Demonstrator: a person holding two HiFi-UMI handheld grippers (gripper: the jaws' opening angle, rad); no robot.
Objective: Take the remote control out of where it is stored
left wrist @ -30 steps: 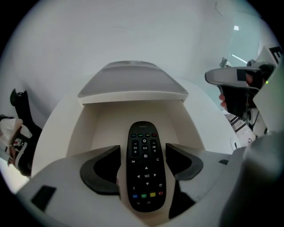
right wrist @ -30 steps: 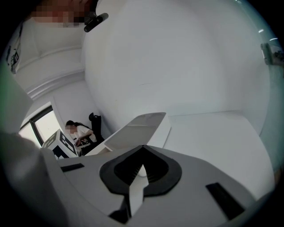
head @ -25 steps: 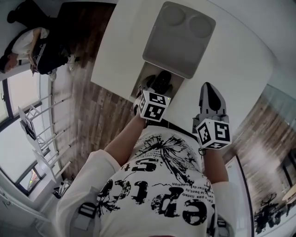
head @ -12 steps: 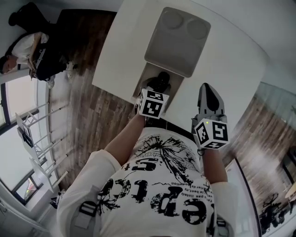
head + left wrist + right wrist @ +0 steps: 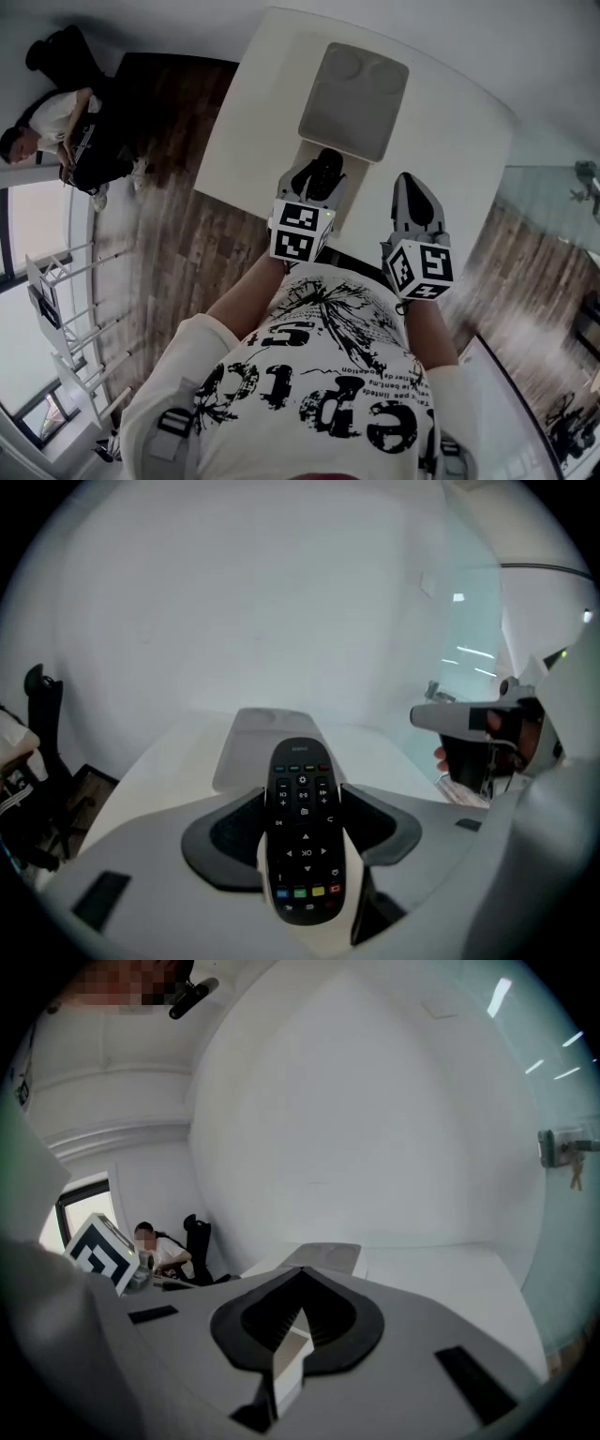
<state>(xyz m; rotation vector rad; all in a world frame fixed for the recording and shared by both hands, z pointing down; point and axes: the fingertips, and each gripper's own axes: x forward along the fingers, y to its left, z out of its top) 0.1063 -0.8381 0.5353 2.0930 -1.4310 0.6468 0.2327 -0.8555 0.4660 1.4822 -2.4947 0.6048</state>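
Note:
A black remote control with coloured buttons lies lengthwise between the jaws of my left gripper, and both dark pads press on its sides. In the head view the left gripper holds the remote just in front of a grey tray on the white table. To its right, over the table's near edge, my right gripper points forward. Its jaws meet at the tips with nothing between them.
The grey tray has two round hollows and lies ahead of both grippers. A person sits at a desk far left, past wooden floor. A glass door with a handle stands to the right.
The head view has shifted a little, so the table and tray sit lower in the picture. Both grippers keep about the same places relative to the tray.

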